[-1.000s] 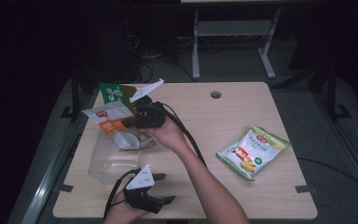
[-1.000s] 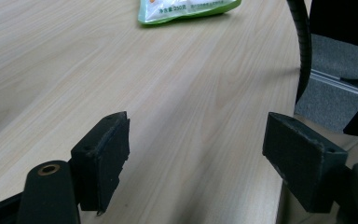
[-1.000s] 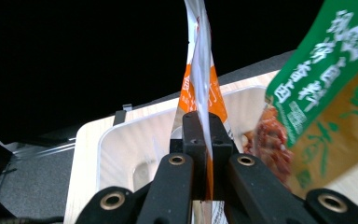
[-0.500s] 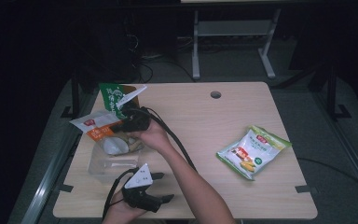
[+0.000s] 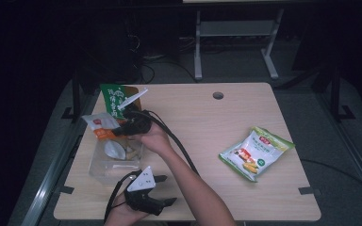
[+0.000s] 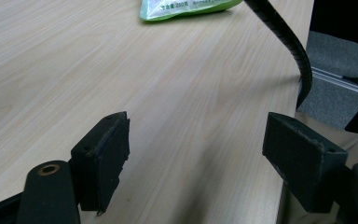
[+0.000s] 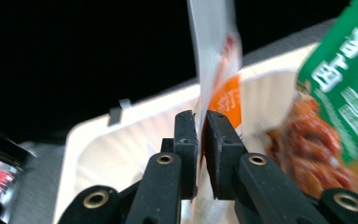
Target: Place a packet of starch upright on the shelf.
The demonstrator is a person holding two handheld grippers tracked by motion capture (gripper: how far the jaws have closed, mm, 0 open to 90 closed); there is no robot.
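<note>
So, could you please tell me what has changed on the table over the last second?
The right gripper, jaws shut on the white-and-orange packet, has carried it leftward from near the green bag to the clear container's far left edge. The left gripper stays open at the near table edge, and the green-and-white snack bag has not moved.

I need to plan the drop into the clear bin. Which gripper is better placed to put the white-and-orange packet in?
The right gripper. Its fingers are shut on the white-and-orange packet, held just above the far-left edge of the clear bin. The left gripper is open and empty at the table's near edge.
</note>
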